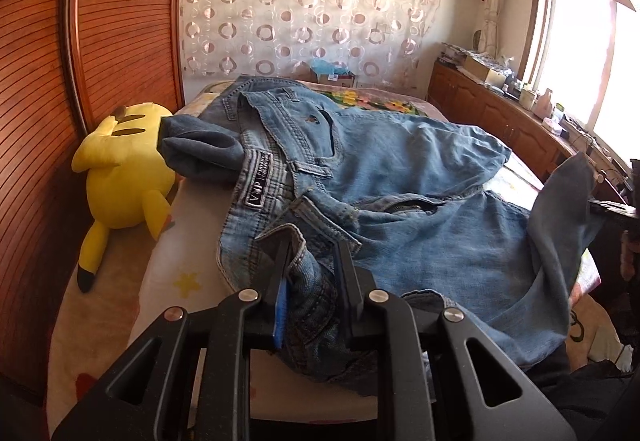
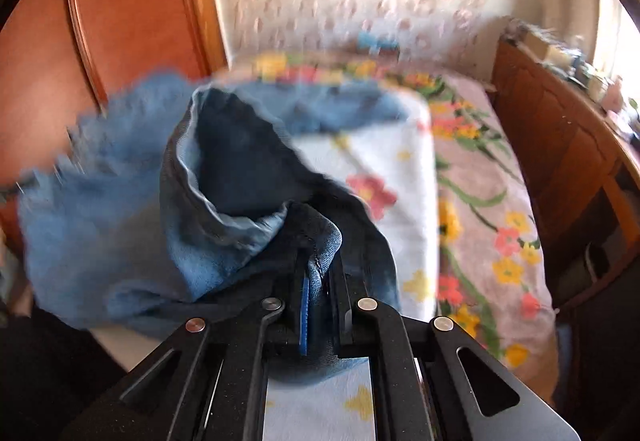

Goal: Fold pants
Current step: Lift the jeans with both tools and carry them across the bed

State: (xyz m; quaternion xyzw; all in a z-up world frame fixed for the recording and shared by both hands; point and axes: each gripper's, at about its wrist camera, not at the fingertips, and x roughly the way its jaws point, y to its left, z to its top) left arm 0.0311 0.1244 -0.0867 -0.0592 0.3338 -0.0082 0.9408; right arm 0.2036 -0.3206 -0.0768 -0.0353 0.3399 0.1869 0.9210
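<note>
I have the pants [image 1: 400, 177], faded blue jeans, spread in a rumpled heap over the bed [image 1: 192, 277], filling the middle of the left wrist view; the waistband with its dark label lies left of centre, a zip opening shows mid-frame, and one leg cuff curls up at centre left. My left gripper [image 1: 312, 253] points down at a slant from the lower centre of its frame, its jaws narrowed on a bunched fold of the waist denim, which is pinched between the black fingers. My right gripper [image 2: 322, 265] comes in likewise from the bottom of its own view, jaws nearly together and clamped on a thin edge of the jeans; the cloth rises from it in a hollow fold, blurred toward the left. In the left wrist view that same lifted flap stands up at the right edge. A yellow plush toy [image 1: 120, 177] lies beside the jeans at centre left, against the wooden slatted door [image 1: 52, 81]; a patterned curtain [image 1: 304, 1] hangs behind; a cluttered wooden cabinet [image 1: 496, 109] runs under the bright window [image 1: 592, 53] at the upper right.
</note>
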